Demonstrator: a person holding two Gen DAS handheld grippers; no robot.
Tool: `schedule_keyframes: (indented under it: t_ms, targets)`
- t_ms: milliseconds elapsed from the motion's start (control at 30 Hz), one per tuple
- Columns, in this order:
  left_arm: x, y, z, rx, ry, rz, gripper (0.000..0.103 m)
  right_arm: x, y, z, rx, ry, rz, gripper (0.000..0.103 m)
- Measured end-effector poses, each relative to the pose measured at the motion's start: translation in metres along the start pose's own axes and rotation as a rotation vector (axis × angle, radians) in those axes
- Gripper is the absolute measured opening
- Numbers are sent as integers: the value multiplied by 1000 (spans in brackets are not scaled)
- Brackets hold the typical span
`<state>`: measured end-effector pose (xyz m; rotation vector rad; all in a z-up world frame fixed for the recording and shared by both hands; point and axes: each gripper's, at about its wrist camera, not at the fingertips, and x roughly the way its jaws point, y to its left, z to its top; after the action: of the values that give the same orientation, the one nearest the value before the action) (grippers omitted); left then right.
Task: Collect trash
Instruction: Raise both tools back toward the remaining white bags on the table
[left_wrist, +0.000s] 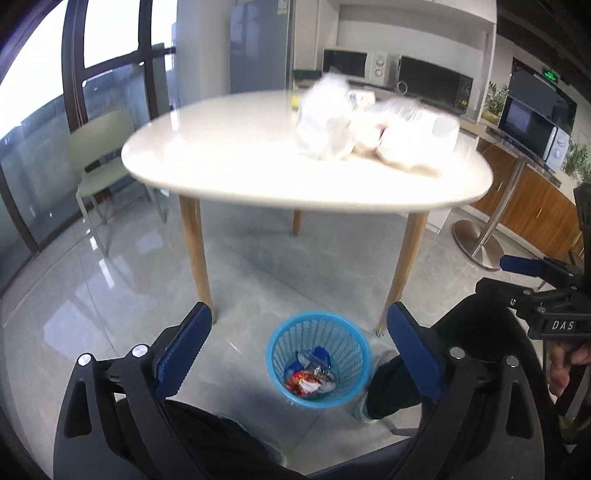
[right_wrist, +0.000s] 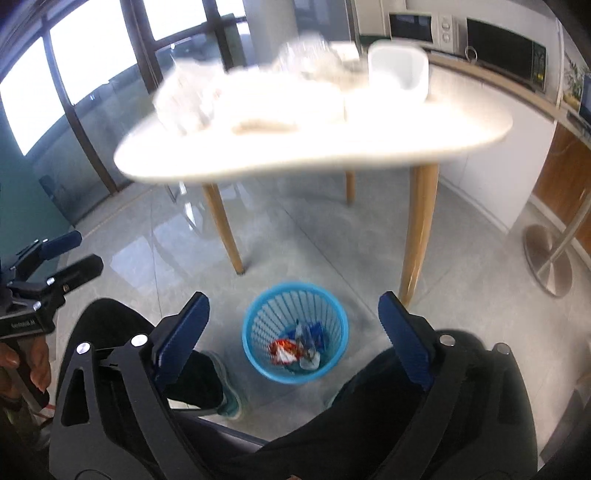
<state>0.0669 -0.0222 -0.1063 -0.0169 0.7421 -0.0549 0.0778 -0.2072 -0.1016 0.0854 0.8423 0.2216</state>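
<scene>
Both grippers were hanging above the bin (left_wrist: 319, 359), which sat on the floor just in front of the table's (left_wrist: 229, 173) near edge, between its two front legs. The bin already had wrappers (left_wrist: 308, 376) in the bottom. What was left to collect, judging by the blur, was the white crumpled pile (left_wrist: 332, 122) up on the tabletop, toward its far right side, with a white tub (right_wrist: 400, 70) beside it. So the next target lay up and ahead of the jaws, not below. The right gripper (right_wrist: 291, 332) looked the nearer one to that pile. The left gripper (left_wrist: 299, 339) was spread wide with nothing between its pads, and the right was the same, empty and wide apart.
</scene>
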Motion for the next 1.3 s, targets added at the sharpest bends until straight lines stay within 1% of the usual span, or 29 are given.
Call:
schedule_keyframes:
  t_ms: [67,133,300,533,700,800,867,1000,1100,1233,1300]
  targets:
    - [-8,0,5,-1,-26,-3,97,-12,4,8,-14,-37,-9,92]
    - [-17,-3,10,1,-49,-4,97,-26,5,18,-21,-78,-16,94]
    - [-30,-4,27,-18,-103,-11,97,-49,2,45,-20,-170,-27,94]
    - [-33,-1,55,-47,-139,-24,97,-58,-1,84,-6,-229,-22,94]
    - [-24,-2,69,-30,-121,-21,97,-48,2,111,-17,-235,-2,94]
    - [-17,2,79,-57,-118,-40,97,-39,1,128,1,-238,13,94]
    - [-11,1,85,-66,-108,-43,97,-28,-2,140,14,-224,16,94]
    - [6,-2,99,-50,-77,-48,97,-5,-4,162,17,-196,17,94]
    - [13,-2,108,-50,-84,-61,97,13,-1,179,8,-177,18,94]
    - [28,2,122,-88,-75,-84,97,38,-2,199,6,-146,3,94]
    - [37,1,127,-89,-64,-89,97,49,-3,204,5,-120,10,89]
